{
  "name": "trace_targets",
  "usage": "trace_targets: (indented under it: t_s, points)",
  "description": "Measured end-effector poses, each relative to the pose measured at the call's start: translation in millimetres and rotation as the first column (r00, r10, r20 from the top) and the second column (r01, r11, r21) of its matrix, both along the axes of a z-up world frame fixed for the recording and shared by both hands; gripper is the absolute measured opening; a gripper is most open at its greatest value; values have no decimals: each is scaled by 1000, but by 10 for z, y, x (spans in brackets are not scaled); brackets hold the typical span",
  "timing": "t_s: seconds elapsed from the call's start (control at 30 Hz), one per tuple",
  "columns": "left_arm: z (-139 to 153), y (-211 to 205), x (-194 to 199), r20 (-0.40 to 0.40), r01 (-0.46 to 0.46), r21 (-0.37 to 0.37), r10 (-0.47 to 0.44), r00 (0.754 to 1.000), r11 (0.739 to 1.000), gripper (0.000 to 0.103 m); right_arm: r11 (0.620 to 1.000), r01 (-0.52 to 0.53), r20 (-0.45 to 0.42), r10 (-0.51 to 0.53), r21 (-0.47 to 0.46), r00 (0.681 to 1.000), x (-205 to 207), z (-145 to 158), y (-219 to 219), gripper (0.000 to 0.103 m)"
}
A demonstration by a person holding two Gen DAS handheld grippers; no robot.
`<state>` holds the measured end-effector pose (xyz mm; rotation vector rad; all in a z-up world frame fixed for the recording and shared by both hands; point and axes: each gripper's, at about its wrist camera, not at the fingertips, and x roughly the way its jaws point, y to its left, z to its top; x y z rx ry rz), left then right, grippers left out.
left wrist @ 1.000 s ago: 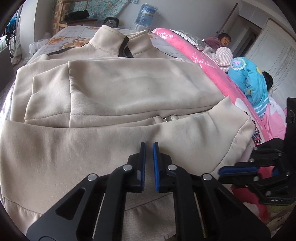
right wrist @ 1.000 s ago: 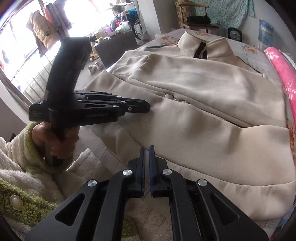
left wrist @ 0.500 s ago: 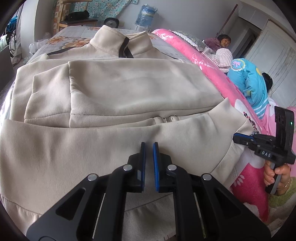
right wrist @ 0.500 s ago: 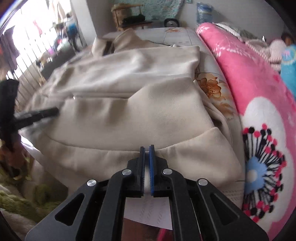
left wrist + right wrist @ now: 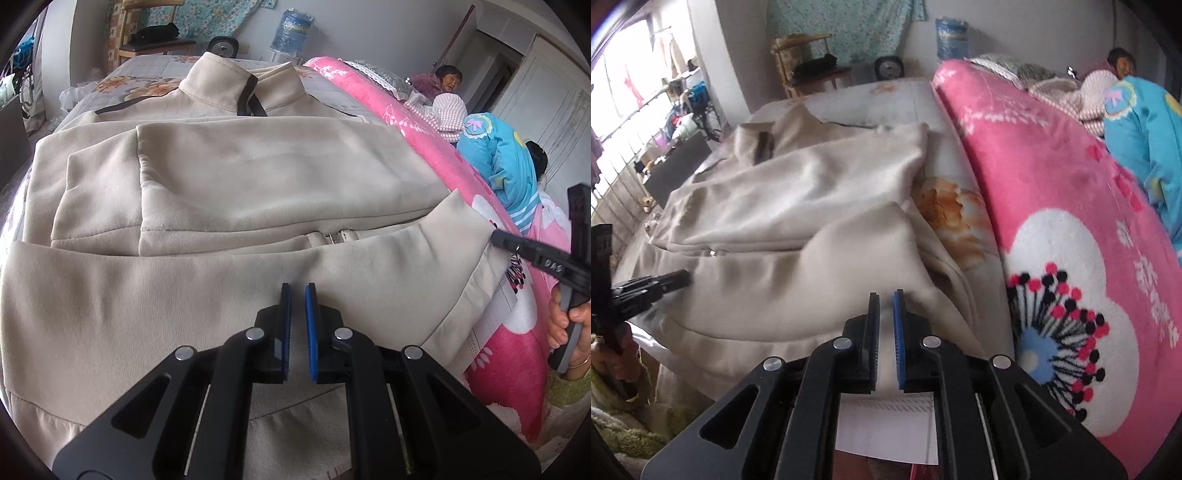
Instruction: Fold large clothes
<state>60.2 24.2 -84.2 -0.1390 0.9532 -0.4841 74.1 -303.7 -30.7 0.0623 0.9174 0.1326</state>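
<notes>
A large beige zip jacket [image 5: 236, 192] lies on the bed, collar at the far end, both sleeves folded across its front. My left gripper [image 5: 297, 291] hovers over the near hem at the middle, jaws a narrow gap apart, holding nothing. My right gripper [image 5: 885, 299] is over the jacket's [image 5: 798, 236] near right corner, jaws slightly apart with beige cloth showing between them; I cannot tell if it grips the cloth. The right gripper also shows at the right edge of the left wrist view [image 5: 496, 238], touching the jacket's right edge. The left gripper shows at the left edge of the right wrist view [image 5: 681, 278].
A pink flowered blanket [image 5: 1063, 236] lies along the jacket's right side. Two people [image 5: 448, 79] sit at the far right of the bed. A chair [image 5: 155, 37] and a water bottle [image 5: 291, 27] stand beyond the bed. A window with bars [image 5: 628, 129] is to the left.
My right gripper has swung from the left side of the jacket to its near right corner and its jaws have parted slightly. My left gripper has stayed in place.
</notes>
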Motion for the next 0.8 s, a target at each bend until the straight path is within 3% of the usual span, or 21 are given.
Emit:
trace_targets:
  t_s: [0.1, 0.17, 0.2, 0.27, 0.3, 0.37, 0.47, 0.5, 0.63, 0.73, 0.77, 0.8]
  points:
    - [-1, 3, -4, 0, -1, -3, 1, 1000, 1000, 9, 999, -29, -23, 28, -36, 999, 138, -143, 111, 11]
    - [-5, 9, -5, -4, -5, -10, 5, 1000, 1000, 9, 996, 30, -71, -36, -78, 997, 297, -349, 14, 11]
    - [-7, 12, -6, -4, -6, -14, 6, 1000, 1000, 9, 997, 59, -91, -64, -59, 994, 364, -412, -89, 5]
    - [-10, 19, -8, -3, -7, -18, 7, 1000, 1000, 9, 991, 124, -90, -119, 45, 989, 384, -338, -253, 4]
    - [-8, 19, -11, -3, -7, -18, 7, 1000, 1000, 9, 988, 154, -58, -152, 24, 987, 356, -236, -250, 4]
    - [-11, 22, -11, -3, -9, -23, 9, 1000, 1000, 9, 988, 152, -7, -152, -3, 988, 303, -94, -170, 10]
    - [-15, 38, -6, -7, -9, -35, 8, 1000, 999, 9, 995, 85, 3, -85, 49, 996, 295, -23, -30, 16]
    - [-16, 44, -3, -11, -8, -41, 8, 1000, 999, 9, 997, 55, 5, -55, 52, 998, 303, -46, 61, 23]
    - [-13, 49, 2, -18, -9, -54, 8, 1000, 998, 9, 1000, 27, -73, -27, -8, 997, 505, -344, 238, 43]
    - [18, 39, -5, -24, -11, -37, 11, 1000, 999, 11, 999, 48, -91, -50, -24, 995, 543, -327, 294, 47]
    - [59, 40, -20, -19, -16, -21, 16, 1000, 1000, 18, 999, 44, -85, -46, -25, 995, 529, -265, 317, 48]
    - [110, 48, -41, -7, -27, -6, 27, 1000, 1000, 35, 999, 37, -62, -38, -23, 997, 491, -168, 360, 51]
